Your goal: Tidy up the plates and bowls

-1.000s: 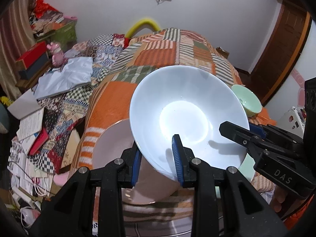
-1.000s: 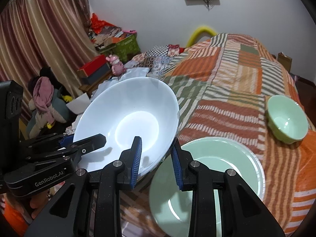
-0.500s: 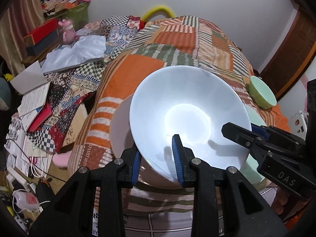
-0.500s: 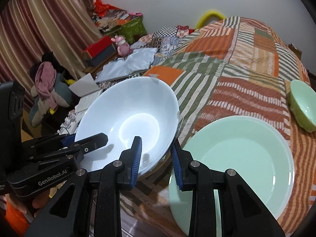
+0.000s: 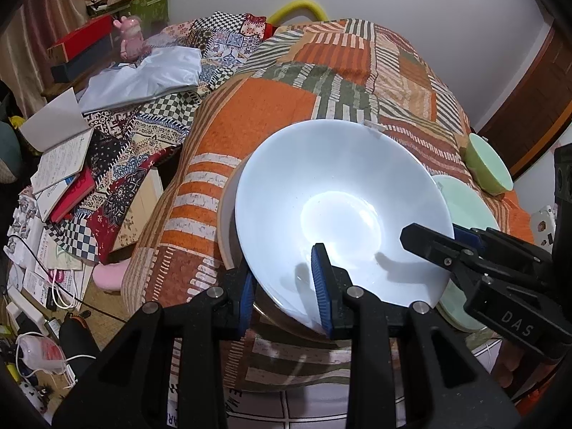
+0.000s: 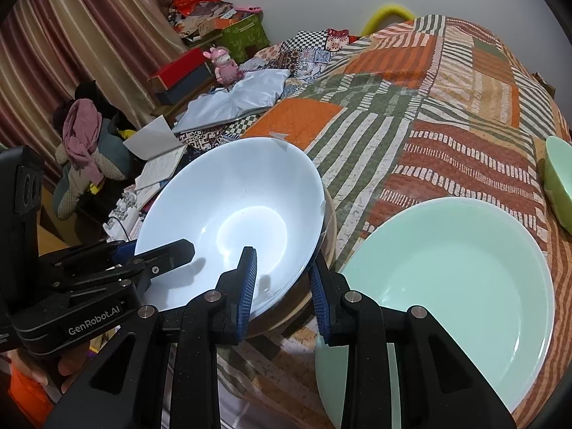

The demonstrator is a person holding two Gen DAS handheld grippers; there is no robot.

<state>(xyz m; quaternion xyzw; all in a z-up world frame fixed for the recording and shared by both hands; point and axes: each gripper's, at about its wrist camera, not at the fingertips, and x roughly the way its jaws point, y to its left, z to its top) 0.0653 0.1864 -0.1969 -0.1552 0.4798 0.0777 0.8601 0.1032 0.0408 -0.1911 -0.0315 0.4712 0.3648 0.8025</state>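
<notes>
A large white bowl (image 5: 339, 211) (image 6: 232, 214) is held by both grippers just above a pink plate (image 5: 226, 221) (image 6: 330, 227) on the bed. My left gripper (image 5: 284, 286) is shut on the bowl's near rim. My right gripper (image 6: 282, 282) is shut on the bowl's right rim; it also shows in the left wrist view (image 5: 429, 243). A mint green plate (image 6: 454, 286) (image 5: 464, 203) lies to the right of the bowl. A small green bowl (image 5: 488, 168) (image 6: 559, 182) sits farther right.
The patchwork bedspread (image 5: 357, 71) covers the bed behind the dishes. Books, papers and cables (image 5: 60, 178) litter the floor to the left. A pink toy (image 6: 223, 64) and boxes stand by the curtain. A wooden door (image 5: 536, 100) is at the right.
Both grippers have lowered the white bowl toward the pink plate; the bowl now hides most of that plate. The cameras tilted down, and the green plate looks closer.
</notes>
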